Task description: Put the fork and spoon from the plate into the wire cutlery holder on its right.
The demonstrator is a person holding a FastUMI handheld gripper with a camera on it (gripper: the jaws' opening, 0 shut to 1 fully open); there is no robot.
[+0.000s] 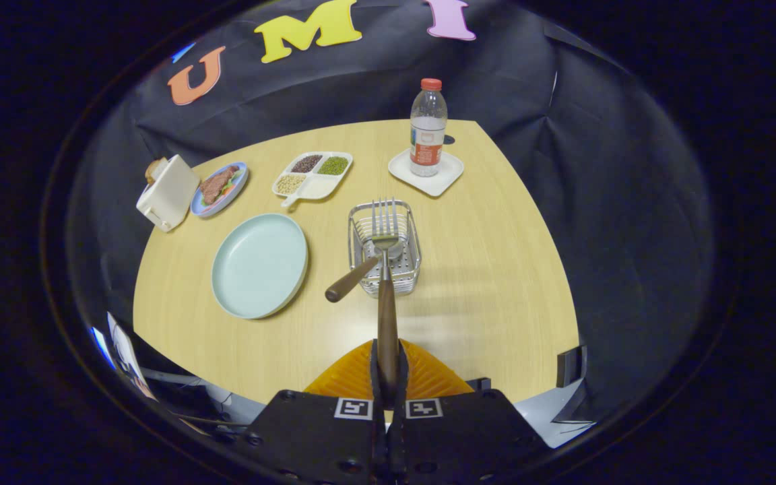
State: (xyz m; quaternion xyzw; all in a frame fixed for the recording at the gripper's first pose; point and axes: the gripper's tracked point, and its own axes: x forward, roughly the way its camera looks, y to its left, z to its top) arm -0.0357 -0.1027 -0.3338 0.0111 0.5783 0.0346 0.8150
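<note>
Dark wood is what I've got pinched in the claw right now: both fingers are clamped on the brown wooden handle of the metal fork, which sticks straight out ahead with its tines up over the wire cutlery holder. That silver wire basket sits just beyond the fingers on the light wood tabletop. The wooden-handled spoon is already in there, handle leaning out over the near-left rim.

Left of the holder, just beside it, is the pale blue round plate, bare now. Further back I can see a white divided tray of beans, a small blue-rimmed plate of food and a white toaster at the tabletop's left edge. Back right, a clear plastic bottle with a red cap stands on a white square coaster.
</note>
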